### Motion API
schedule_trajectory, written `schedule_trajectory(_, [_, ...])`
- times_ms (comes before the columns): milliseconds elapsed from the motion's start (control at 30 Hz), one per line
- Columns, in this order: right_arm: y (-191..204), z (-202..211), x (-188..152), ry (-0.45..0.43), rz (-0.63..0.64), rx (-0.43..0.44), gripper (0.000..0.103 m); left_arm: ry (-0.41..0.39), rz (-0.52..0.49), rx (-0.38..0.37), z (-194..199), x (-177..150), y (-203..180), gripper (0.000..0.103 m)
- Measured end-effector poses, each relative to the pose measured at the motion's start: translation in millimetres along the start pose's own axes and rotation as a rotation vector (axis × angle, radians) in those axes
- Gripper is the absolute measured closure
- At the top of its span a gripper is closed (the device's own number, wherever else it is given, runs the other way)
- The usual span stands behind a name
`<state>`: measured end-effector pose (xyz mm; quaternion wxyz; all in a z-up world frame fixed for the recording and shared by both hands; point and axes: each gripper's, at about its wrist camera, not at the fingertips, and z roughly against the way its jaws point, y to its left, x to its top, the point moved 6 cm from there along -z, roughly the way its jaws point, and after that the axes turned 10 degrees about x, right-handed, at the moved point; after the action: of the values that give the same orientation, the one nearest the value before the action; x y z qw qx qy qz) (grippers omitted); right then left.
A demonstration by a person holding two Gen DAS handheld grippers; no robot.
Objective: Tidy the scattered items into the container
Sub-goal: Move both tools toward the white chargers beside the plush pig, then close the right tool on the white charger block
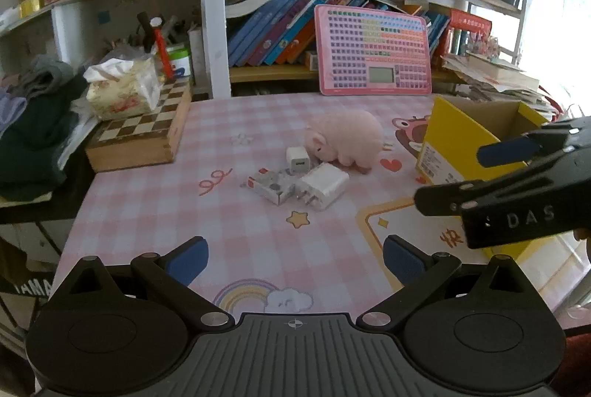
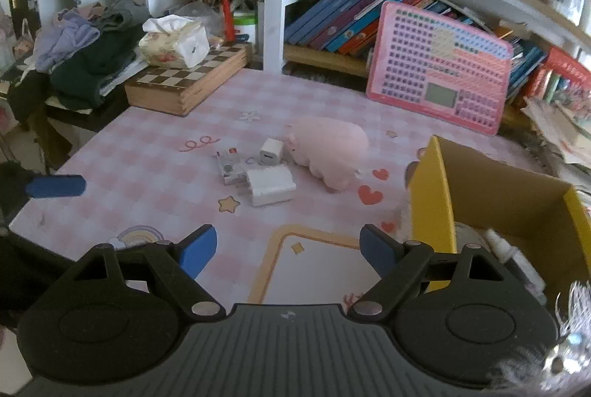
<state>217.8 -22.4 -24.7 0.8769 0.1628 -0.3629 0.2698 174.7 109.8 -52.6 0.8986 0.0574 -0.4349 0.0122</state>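
Note:
A pink plush pig (image 1: 345, 138) (image 2: 328, 147) lies mid-table on the pink checked cloth. In front of it are a small white charger cube (image 1: 297, 160) (image 2: 270, 152), a bigger white charger (image 1: 325, 185) (image 2: 270, 185) and a small printed box (image 1: 271, 187) (image 2: 232, 168). The yellow cardboard box (image 1: 458, 146) (image 2: 432, 197) stands at the right, with some items inside. My left gripper (image 1: 295, 258) is open and empty, well short of the items. My right gripper (image 2: 288, 251) is open and empty beside the box; it also shows in the left wrist view (image 1: 452, 175).
A wooden chessboard box (image 1: 140, 134) (image 2: 188, 79) with a tissue pack (image 1: 122, 90) stands at the back left beside piled clothes (image 2: 88, 53). A pink keyboard toy (image 1: 373, 51) (image 2: 439, 72) leans on the bookshelf behind. The table edge runs along the left.

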Motion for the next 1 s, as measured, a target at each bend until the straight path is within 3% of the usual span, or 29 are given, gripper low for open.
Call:
schedule_trajectory(333, [-13.9, -47.7, 22.0, 0.063, -0.034, 0.073, 0.018, 0.036, 0.001, 0.034, -36.9, 10.5, 2.8, 0.001])
schedule_trajectory(900, [-25.1, -175.5, 45.1, 0.308, 0.045, 0.107, 0.018, 0.088, -0.007, 0.055, -103.8, 18.6, -0.4, 0.001])
schedule_trajectory(1000, [-27.9, -183.4, 46.7, 0.32, 0.023, 0.15, 0.026, 0.102, -0.004, 0.052, -112.8, 20.1, -0.9, 0.001])
